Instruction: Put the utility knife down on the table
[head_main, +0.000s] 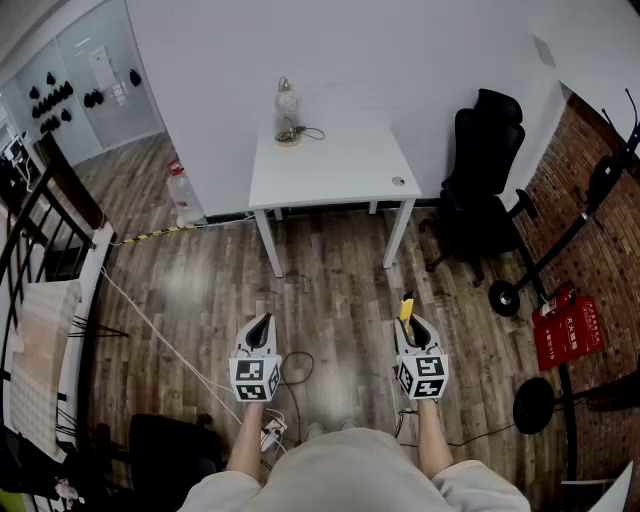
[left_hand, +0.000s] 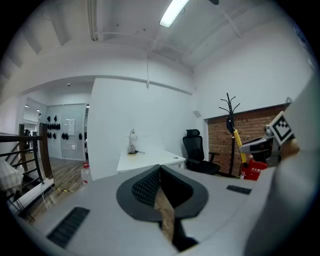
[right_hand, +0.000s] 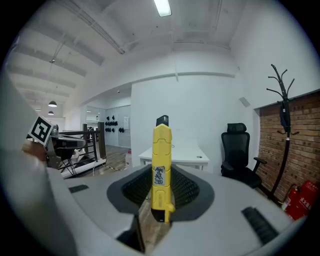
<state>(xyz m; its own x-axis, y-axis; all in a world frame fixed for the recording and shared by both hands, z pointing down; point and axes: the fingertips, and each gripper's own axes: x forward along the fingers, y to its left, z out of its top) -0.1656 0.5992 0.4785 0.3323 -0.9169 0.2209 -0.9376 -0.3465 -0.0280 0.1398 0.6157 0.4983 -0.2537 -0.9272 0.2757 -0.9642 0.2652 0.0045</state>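
grip: right gripper is clamping the yellow plastic utility knife, which is jutting ahead of its jaws | left gripper is riding closed, empty | progress: white rectangular table is standing well ahead; carry and set-down are waiting

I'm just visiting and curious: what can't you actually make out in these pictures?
- Utility knife: right gripper view, label print too small; whether the blade is out, unclear at its dark tip.
- Small round thing on the table: head view, too small to name.
- Red box by the brick wall: head view, print too small to read.
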